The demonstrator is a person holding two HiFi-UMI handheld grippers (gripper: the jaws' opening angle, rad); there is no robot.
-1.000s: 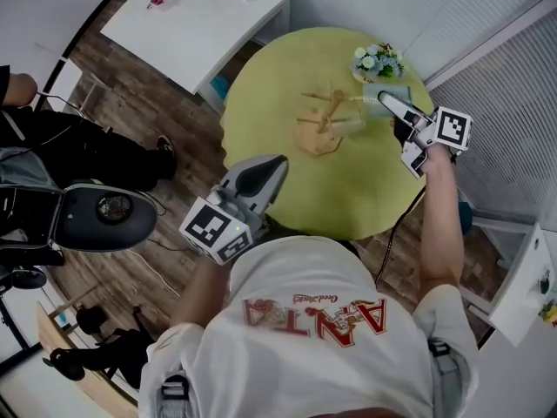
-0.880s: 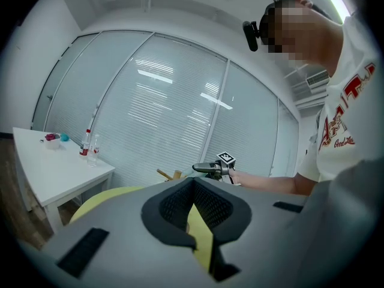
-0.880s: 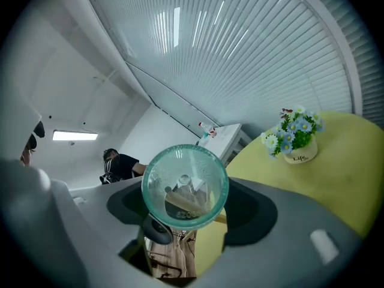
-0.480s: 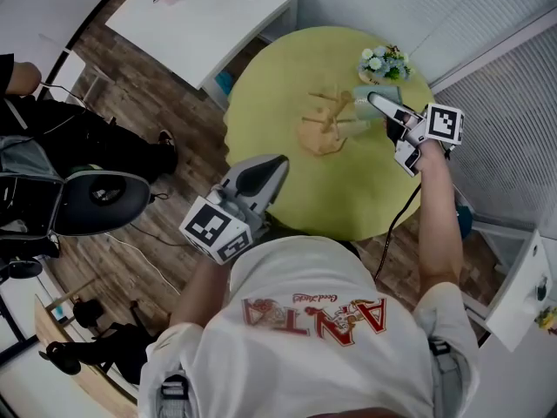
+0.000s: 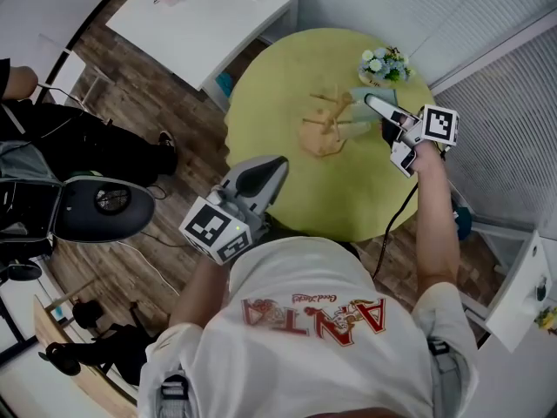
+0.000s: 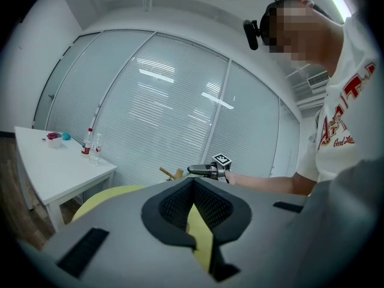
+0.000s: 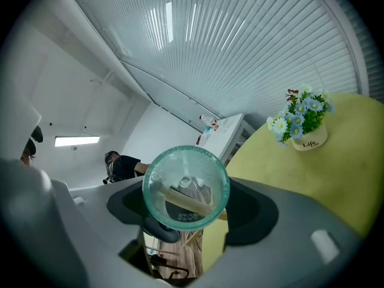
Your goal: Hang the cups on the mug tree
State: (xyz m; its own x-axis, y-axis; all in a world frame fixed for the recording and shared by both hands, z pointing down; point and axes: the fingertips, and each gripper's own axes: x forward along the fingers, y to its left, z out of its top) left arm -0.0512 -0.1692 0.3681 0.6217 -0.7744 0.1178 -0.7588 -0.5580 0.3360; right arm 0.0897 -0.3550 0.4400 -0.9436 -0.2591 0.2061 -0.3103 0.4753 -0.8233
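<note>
The wooden mug tree stands in the middle of the round yellow-green table. My right gripper hovers just right of the tree, shut on a clear greenish glass cup. In the right gripper view the cup faces me bottom-on, and a wooden peg shows through the glass. A pale see-through shape at the tree's right side may be another cup. My left gripper is held low at the table's near-left edge, shut with nothing in it, far from the tree.
A small pot of blue and white flowers sits at the table's far right. A white rectangular table with bottles stands beyond. A person in black and a black round seat are on the floor to the left.
My right gripper has carried the cup a little to the left, closer to the mug tree. My left gripper has stayed where it was.
</note>
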